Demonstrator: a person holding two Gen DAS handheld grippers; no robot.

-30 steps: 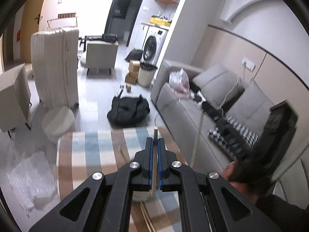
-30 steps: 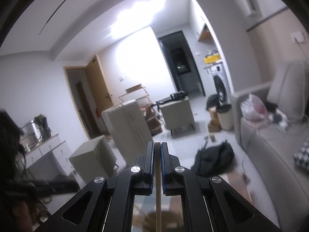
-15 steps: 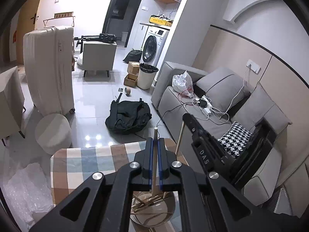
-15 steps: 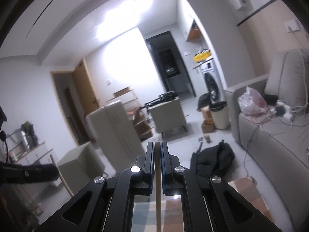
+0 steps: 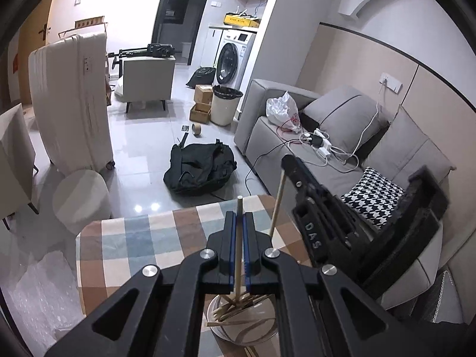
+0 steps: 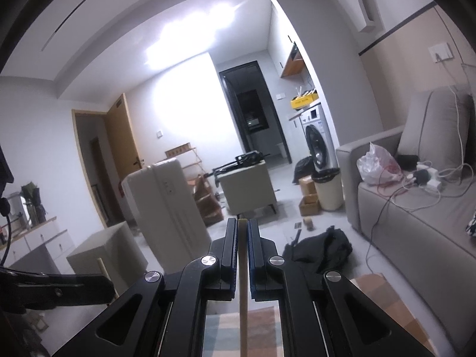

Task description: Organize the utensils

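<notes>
My left gripper is shut on a wooden chopstick held upright; its lower end reaches into a pale bowl holding several more chopsticks on the checked tablecloth. My right gripper is shut on another wooden chopstick. The right gripper also shows in the left wrist view, just right of the bowl, with its chopstick slanting down behind my left fingers. The left gripper's black finger and the tip of its chopstick show at lower left in the right wrist view.
A grey sofa with cables, a bag and a houndstooth cushion stands right of the table. On the floor beyond lie a black bag, a white pouf and a large white suitcase. Bubble wrap lies left of the table.
Both grippers have tilted down and drawn nearer together over the table. The bowl came into the left wrist view, and the right gripper with its chopstick moved in beside it.
</notes>
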